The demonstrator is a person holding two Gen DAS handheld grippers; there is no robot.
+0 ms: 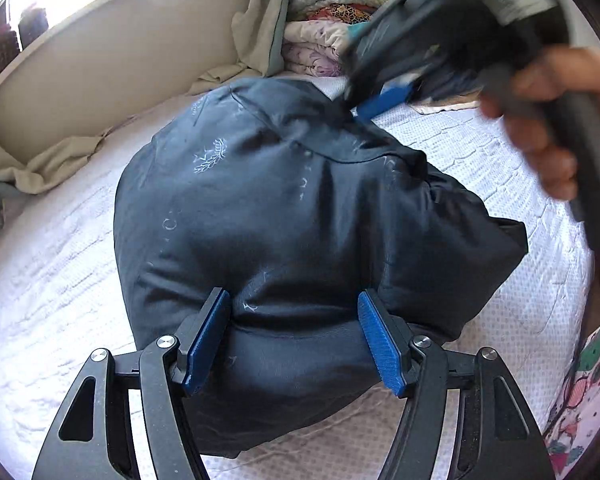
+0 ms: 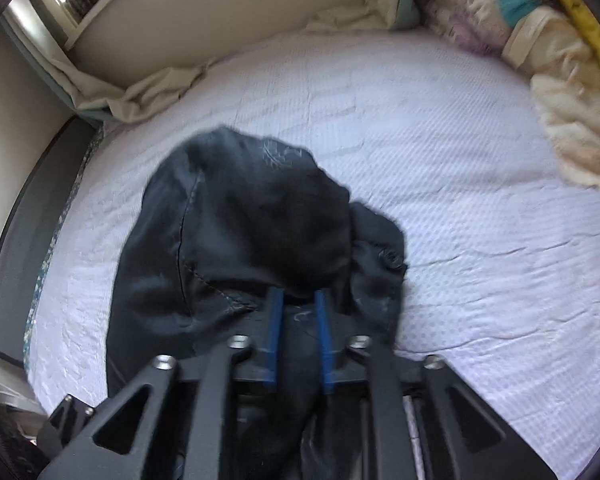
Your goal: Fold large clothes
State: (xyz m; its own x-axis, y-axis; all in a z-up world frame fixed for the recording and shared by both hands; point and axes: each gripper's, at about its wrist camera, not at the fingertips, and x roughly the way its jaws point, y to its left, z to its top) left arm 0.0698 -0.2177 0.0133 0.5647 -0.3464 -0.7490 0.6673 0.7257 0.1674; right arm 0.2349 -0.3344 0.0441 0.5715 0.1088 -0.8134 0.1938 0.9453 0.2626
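A dark navy garment (image 1: 268, 216) with faint white prints lies bunched on the white bedspread (image 1: 52, 280). My left gripper (image 1: 294, 312) is open, its blue pads on either side of the garment's near fold. In the left wrist view my right gripper (image 1: 376, 106) is blurred at the garment's far edge, held by a hand. In the right wrist view my right gripper (image 2: 299, 300) is nearly closed on a fold of the same garment (image 2: 236, 216), with dark cloth between its blue pads.
A stack of folded quilts (image 1: 324, 24) stands at the bed's far end and also shows in the right wrist view (image 2: 520, 40). A beige sheet (image 1: 60, 160) is bunched along the wall. A dark bed frame (image 2: 16, 248) borders the left edge.
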